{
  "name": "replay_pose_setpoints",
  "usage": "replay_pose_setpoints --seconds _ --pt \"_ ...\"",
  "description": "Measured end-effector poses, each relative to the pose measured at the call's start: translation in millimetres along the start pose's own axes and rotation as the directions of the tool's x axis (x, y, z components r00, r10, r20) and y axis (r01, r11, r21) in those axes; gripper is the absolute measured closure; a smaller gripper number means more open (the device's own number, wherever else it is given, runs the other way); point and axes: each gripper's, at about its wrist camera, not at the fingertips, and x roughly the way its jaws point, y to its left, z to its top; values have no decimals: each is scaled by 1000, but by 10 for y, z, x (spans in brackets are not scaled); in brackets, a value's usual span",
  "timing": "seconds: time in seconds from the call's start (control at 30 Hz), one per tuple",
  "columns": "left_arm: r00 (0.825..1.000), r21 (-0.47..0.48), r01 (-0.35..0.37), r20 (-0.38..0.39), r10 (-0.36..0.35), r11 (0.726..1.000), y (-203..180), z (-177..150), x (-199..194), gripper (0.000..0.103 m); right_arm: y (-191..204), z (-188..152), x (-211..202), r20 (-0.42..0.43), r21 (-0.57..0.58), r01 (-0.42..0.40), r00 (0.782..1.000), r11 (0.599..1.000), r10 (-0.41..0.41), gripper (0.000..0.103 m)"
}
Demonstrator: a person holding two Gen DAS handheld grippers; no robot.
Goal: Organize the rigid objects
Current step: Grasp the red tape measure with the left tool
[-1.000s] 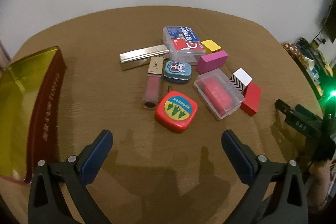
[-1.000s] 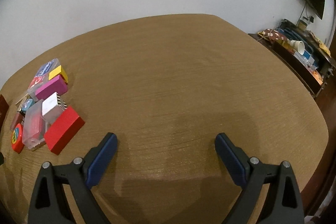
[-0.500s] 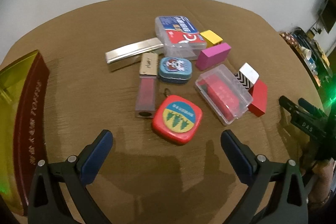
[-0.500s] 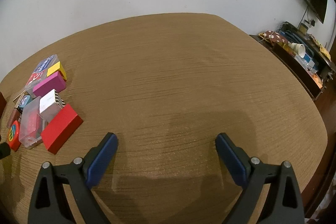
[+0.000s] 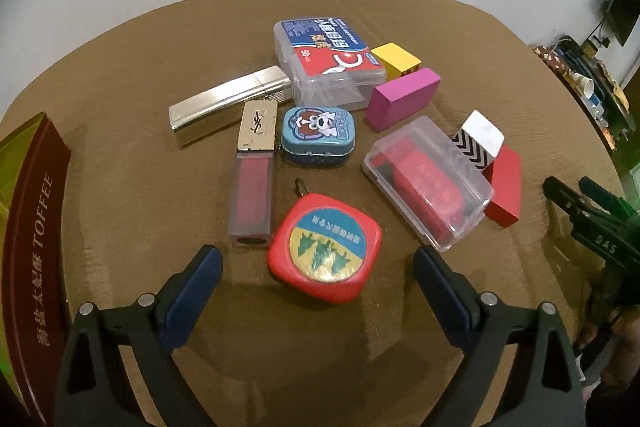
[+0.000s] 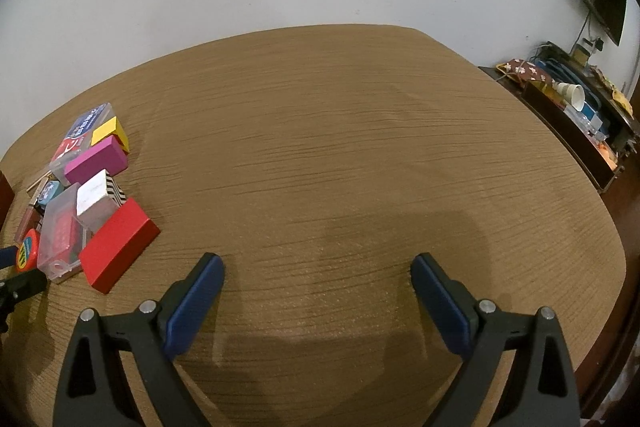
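Small rigid objects lie clustered on a brown table point(image 5: 120, 75). A red square tape measure point(image 5: 325, 248) sits just ahead of my left gripper point(image 5: 316, 261), whose jaws are closing, wide apart, either side of its near edge without touching it. Behind it lie a pink lip gloss tube point(image 5: 253, 177), a blue tin point(image 5: 317, 135), a silver bar point(image 5: 228, 99), a floss box point(image 5: 326, 61), yellow point(image 5: 395, 57), magenta point(image 5: 402, 99) and red blocks point(image 5: 505, 187), and a clear case point(image 5: 428, 181). My right gripper point(image 6: 318, 267) hangs open over bare table, to the right of the cluster.
A dark red and gold toffee tin point(image 5: 34, 227) stands at the table's left edge. The right gripper's black frame point(image 5: 592, 223) shows at the right of the left wrist view. A cluttered dark sideboard point(image 6: 576, 123) stands beyond the table's right edge.
My left gripper has moved forward and down toward the cluster, so the tape measure now sits close between its fingertips. The jaws have narrowed slightly. The right gripper has stayed put.
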Motion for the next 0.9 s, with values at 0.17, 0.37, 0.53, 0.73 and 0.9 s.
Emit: replay_pose_setpoints --seconds 0.17,0.37,0.53,0.73,0.9 --pt "1000 26 -18 7 18 999 -62 68 54 8 -8 39 37 -4 -3 -2 1000 1000 1 2" --pt "999 39 -29 25 28 999 -119 90 94 13 -2 51 57 -3 -3 -1 1000 1000 1 2" --pt "999 57 -35 44 32 998 -169 85 69 40 -4 53 57 -5 -5 1 1000 1000 -1 2" --pt "998 55 -36 61 33 998 -195 77 89 42 19 51 71 -3 -5 1 1000 1000 -2 2" --pt "997 37 -36 68 34 999 -160 -60 -2 55 25 50 80 -4 -6 2 1000 1000 -2 1"
